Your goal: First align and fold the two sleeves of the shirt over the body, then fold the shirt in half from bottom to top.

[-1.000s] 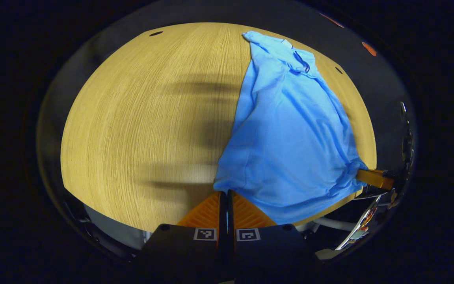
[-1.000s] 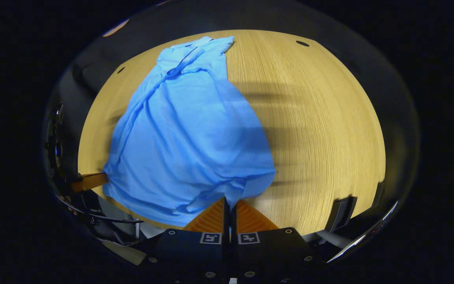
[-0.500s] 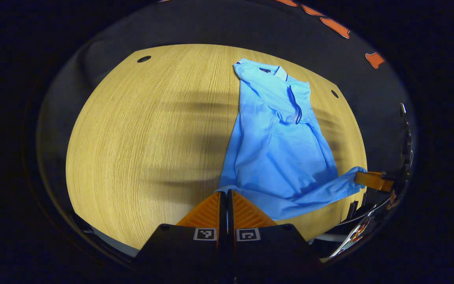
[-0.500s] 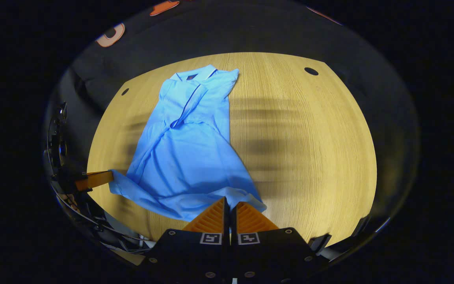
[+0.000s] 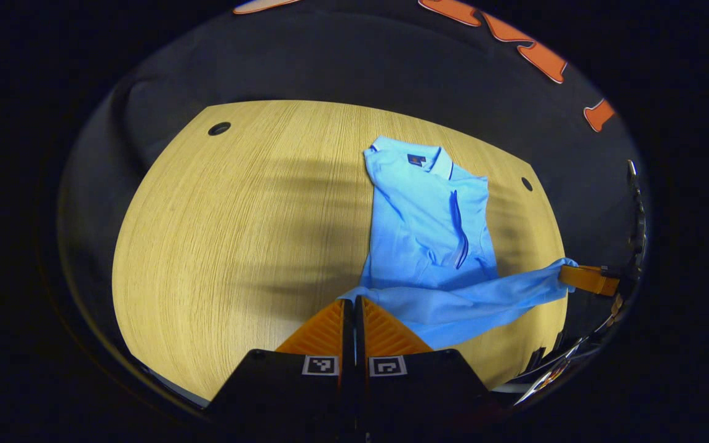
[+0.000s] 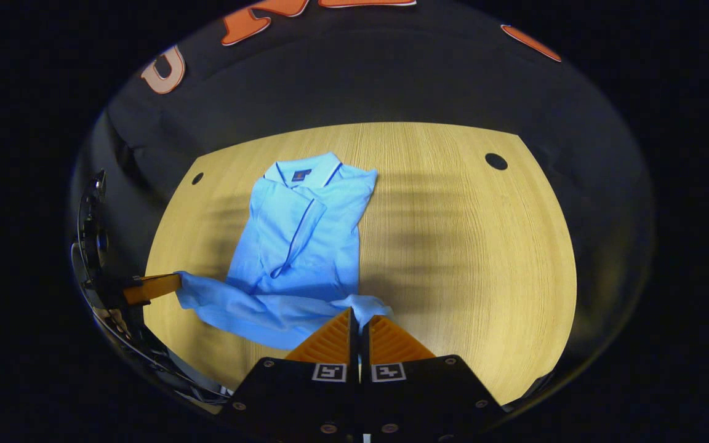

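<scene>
On the wooden table, a light blue polo shirt lies with its collar at the far end, placket facing up. Sleeves are folded in over the body; upper part rests flat on the table. Lower hem is lifted off the table and stretched into a band between the two grippers, on the near side of the collar. Left gripper: fingers pressed together, pinching one hem corner, cloth emerging right at the tips. Right gripper: fingers likewise closed, pinching the other hem corner. In the left gripper view the right gripper shows at the far right of the hem, cloth bunched at its tip. In the right gripper view the left gripper sits at the hem's left end. Small dark round holes mark the table corners beyond the collar.
</scene>
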